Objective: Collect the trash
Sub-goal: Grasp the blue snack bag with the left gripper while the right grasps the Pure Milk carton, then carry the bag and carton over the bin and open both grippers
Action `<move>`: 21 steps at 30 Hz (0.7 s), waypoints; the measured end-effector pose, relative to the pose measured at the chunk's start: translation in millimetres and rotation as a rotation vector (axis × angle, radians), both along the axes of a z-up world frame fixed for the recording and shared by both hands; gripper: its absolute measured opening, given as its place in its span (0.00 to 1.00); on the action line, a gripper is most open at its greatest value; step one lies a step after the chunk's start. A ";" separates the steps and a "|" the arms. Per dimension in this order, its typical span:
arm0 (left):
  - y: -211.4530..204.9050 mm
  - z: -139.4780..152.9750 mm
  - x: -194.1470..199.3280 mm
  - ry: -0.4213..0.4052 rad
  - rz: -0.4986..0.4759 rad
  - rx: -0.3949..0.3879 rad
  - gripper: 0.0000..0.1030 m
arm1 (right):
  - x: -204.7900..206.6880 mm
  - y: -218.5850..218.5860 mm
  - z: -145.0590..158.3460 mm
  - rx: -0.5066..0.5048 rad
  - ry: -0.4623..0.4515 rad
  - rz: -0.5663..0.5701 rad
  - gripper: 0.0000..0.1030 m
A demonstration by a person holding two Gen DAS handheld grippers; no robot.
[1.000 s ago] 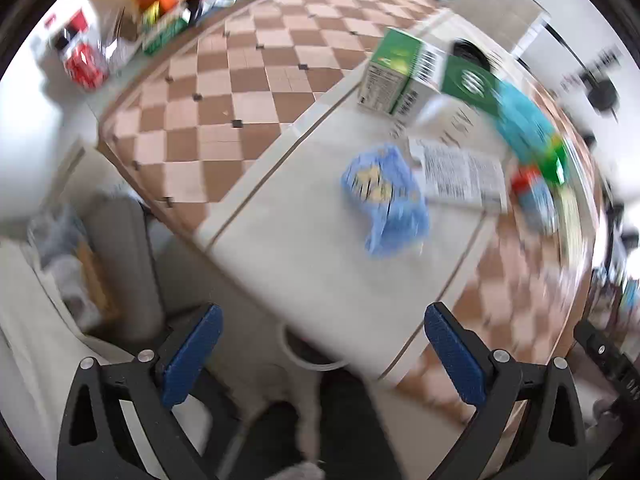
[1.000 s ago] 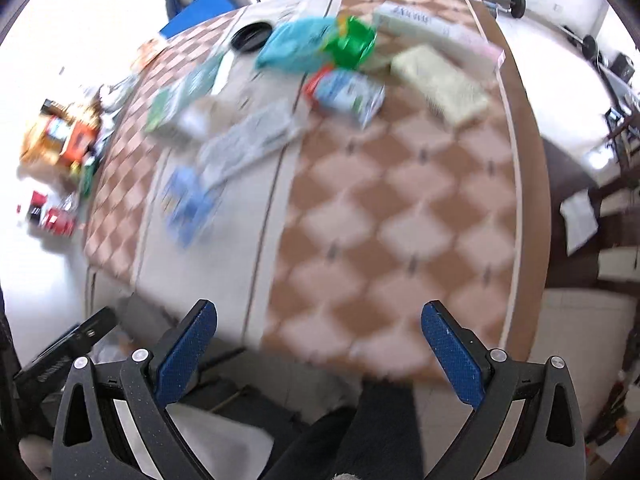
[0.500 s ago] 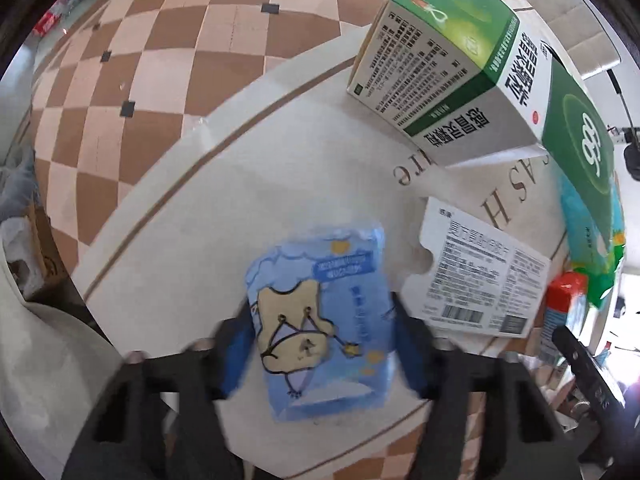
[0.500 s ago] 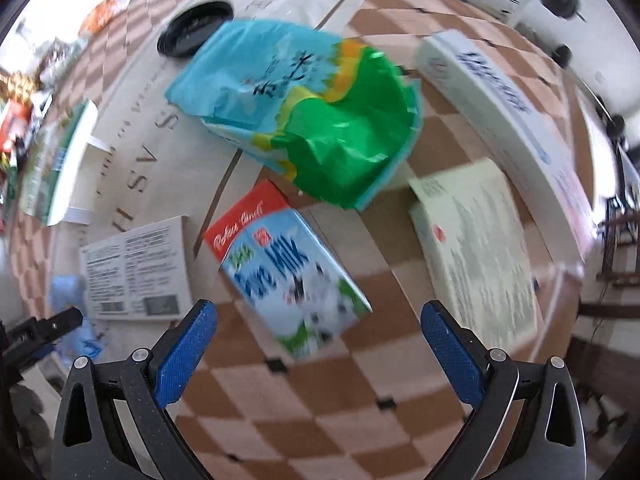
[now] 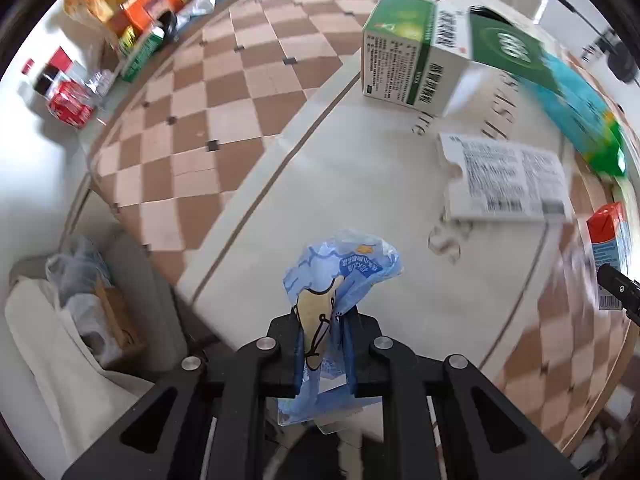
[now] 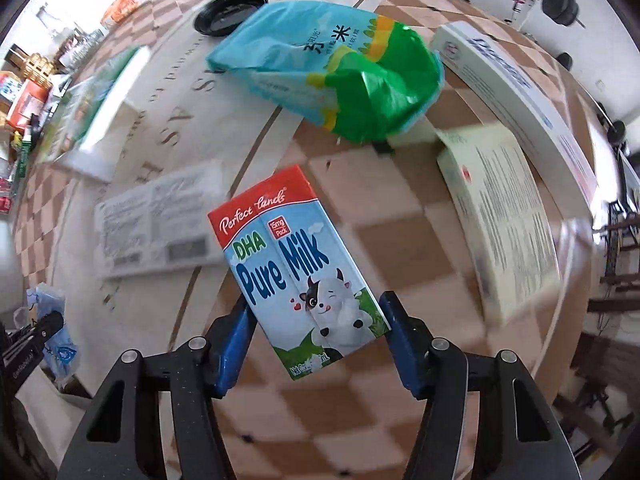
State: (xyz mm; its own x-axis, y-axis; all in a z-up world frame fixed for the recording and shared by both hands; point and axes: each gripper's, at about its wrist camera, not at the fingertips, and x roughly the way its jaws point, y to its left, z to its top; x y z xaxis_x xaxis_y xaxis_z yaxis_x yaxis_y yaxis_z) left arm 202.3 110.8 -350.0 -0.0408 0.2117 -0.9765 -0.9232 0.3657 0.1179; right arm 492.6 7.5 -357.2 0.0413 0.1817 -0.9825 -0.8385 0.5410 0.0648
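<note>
Checkered tabletop point(image 6: 400, 420) lies below both tools: your left gripper point(image 5: 323, 354) pinches the limp blue wrapper point(image 5: 340, 276), which could slip free; your right gripper point(image 6: 316, 344) is closing around the tilted milk carton point(image 6: 296, 264), so it may twist out

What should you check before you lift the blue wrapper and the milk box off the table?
1. Left hand-held gripper shut on the crumpled blue plastic wrapper: ok, the wrapper is pinched between the pads.
2. Right hand-held gripper around the blue and red Pure Milk carton: ok, the carton sits between the blue pads as the jaws are closing.
3. Right grip firm enough: cannot tell.
4. Carton square in the grip: not ok, it is tilted.
5. Teal and green plastic bag clear of the carton: ok, they are apart.
6. Trash bin ready: cannot tell, none shows plainly.
</note>
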 end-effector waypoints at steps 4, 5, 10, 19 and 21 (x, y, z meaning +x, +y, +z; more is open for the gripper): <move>-34.2 20.5 -24.3 -0.029 -0.045 0.035 0.12 | -42.4 -40.1 17.0 0.046 0.026 -0.041 0.61; -41.6 24.3 -29.7 -0.038 -0.051 0.040 0.12 | -56.2 -52.0 22.0 0.061 0.041 -0.050 0.61; -81.9 34.9 -69.8 -0.077 -0.087 0.046 0.12 | -139.1 -115.5 44.1 0.121 0.081 -0.056 0.60; -140.3 -3.9 -127.7 -0.036 -0.101 -0.053 0.12 | -264.9 -211.5 23.3 0.094 0.219 -0.057 0.59; -145.6 -23.6 -130.3 -0.018 -0.102 -0.079 0.12 | -276.7 -220.3 5.9 0.070 0.235 -0.054 0.59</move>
